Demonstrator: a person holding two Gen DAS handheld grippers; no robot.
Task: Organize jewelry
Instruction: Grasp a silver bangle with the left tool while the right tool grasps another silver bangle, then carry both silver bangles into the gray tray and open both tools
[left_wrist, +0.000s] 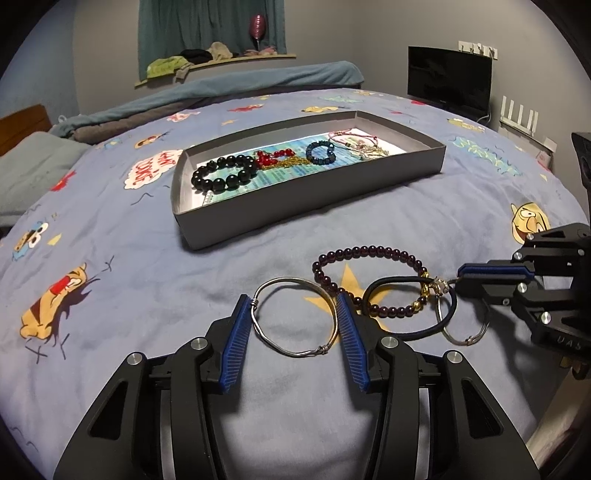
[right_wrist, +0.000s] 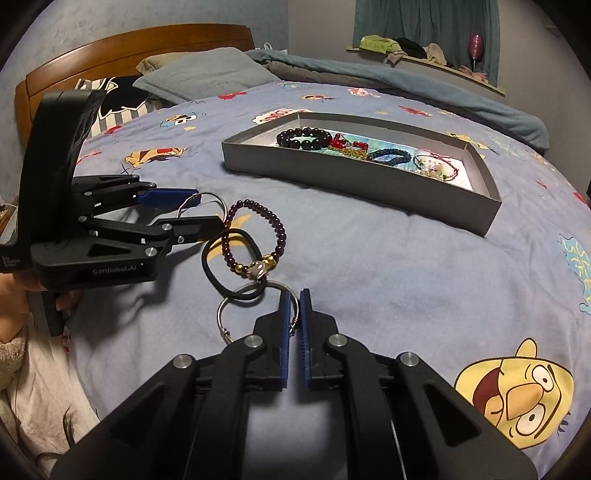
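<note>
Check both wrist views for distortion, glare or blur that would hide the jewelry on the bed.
Left wrist view: heavy fisheye bending, dark corners; the gray box looks curved, its paper lining glares white at the back, yet the silver bangle is sharp. Right wrist view: same bending; dim room light, soft shadows; the small silver ring and purple bead bracelet stay in focus.

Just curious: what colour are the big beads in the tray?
Black, glossy beads; clearest in the left wrist view.
</note>
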